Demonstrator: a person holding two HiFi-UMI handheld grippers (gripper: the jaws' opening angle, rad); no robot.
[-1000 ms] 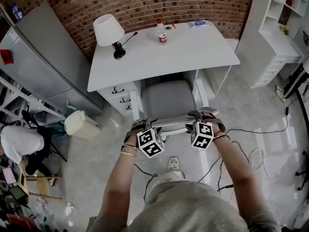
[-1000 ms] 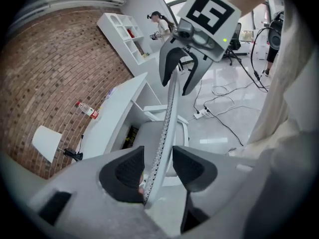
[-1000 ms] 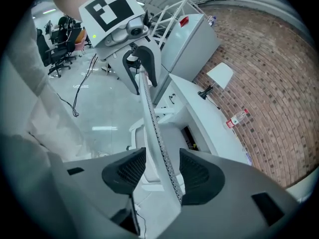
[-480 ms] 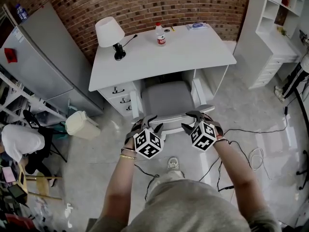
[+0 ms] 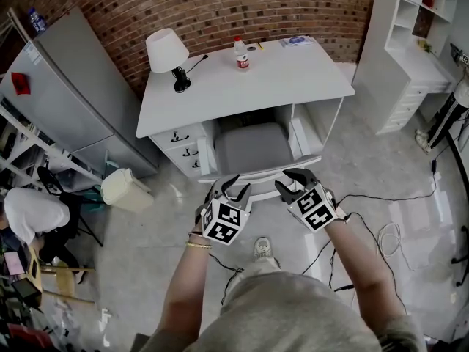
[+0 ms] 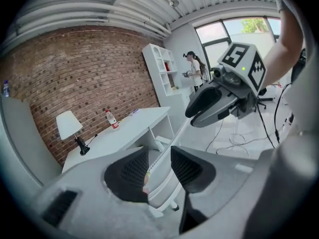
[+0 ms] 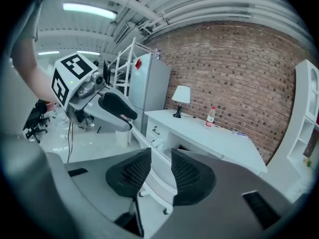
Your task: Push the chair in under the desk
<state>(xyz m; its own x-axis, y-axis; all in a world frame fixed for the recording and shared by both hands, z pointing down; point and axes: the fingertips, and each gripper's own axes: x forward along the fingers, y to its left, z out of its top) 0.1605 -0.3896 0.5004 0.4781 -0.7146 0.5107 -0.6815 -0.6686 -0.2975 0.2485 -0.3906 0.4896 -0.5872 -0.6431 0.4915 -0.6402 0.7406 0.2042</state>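
Note:
The grey chair (image 5: 253, 147) stands tucked between the drawers and the side panel of the white desk (image 5: 293, 75), its white backrest rim (image 5: 265, 175) toward me. My left gripper (image 5: 234, 187) and right gripper (image 5: 292, 181) hover side by side just on my side of that rim, clear of it. Both are open with nothing gripped; their jaws have just been closing a little. In the left gripper view the left gripper (image 6: 159, 166) looks along the backrest (image 6: 163, 188). In the right gripper view the chair (image 7: 158, 183) shows past the right gripper (image 7: 160, 171).
A lamp (image 5: 165, 50) and a bottle (image 5: 240, 52) stand on the desk. A grey cabinet (image 5: 66, 86) and a bin (image 5: 124, 188) are at the left, white shelves (image 5: 418, 42) at the right. Cables (image 5: 375, 233) lie on the floor.
Both grippers came off the backrest's top edge, rose and drew back toward me, rolling as they went. Their jaws narrowed. The chair sits slightly further in under the desk.

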